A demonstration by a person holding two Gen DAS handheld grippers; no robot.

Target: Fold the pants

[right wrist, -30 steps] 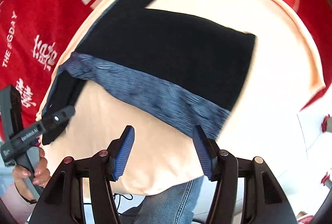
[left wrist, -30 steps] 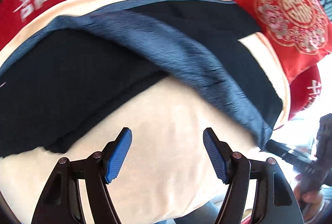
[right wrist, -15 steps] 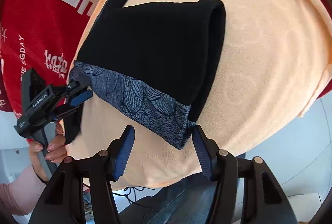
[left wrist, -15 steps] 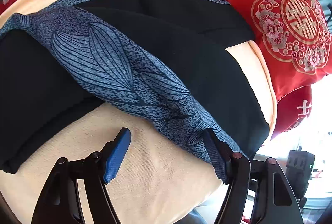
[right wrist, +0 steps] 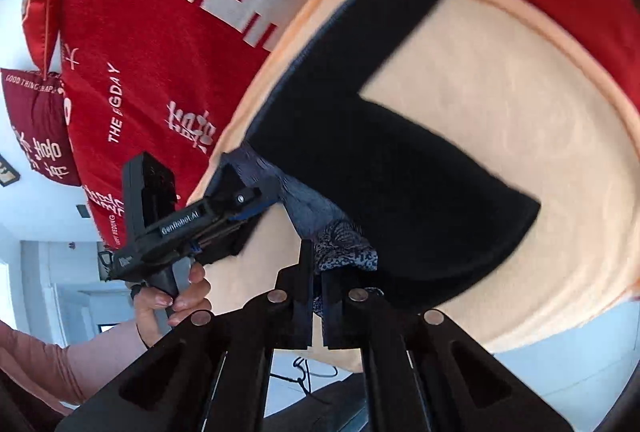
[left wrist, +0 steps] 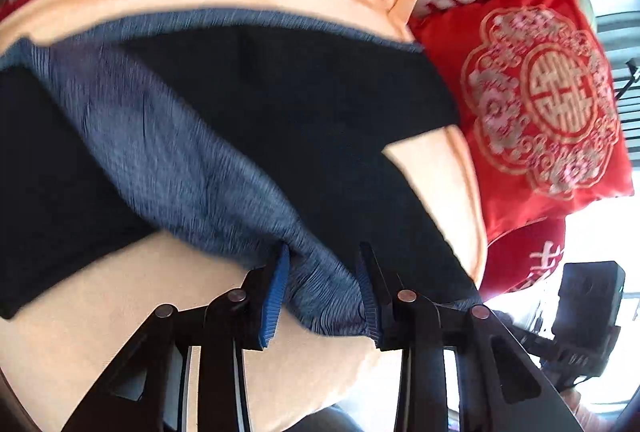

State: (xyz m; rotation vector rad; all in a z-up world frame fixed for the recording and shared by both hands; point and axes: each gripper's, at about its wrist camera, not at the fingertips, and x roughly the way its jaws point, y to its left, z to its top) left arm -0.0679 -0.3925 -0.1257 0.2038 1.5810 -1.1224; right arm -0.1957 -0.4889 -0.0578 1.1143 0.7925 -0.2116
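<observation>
Left hand-held gripper [right wrist: 256,206] reads "GenRobot.AI"; red cushion [right wrist: 160,32]: "HAPP", "THE BIGDAY".

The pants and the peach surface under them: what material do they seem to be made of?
The pants look like soft matte knit, black, draping in limp folds. Their waistband is blue-grey patterned stretch fabric, probably elastic, bunching in the jaws. The peach surface seems fleece or terry, faintly napped; uncertain.
</observation>
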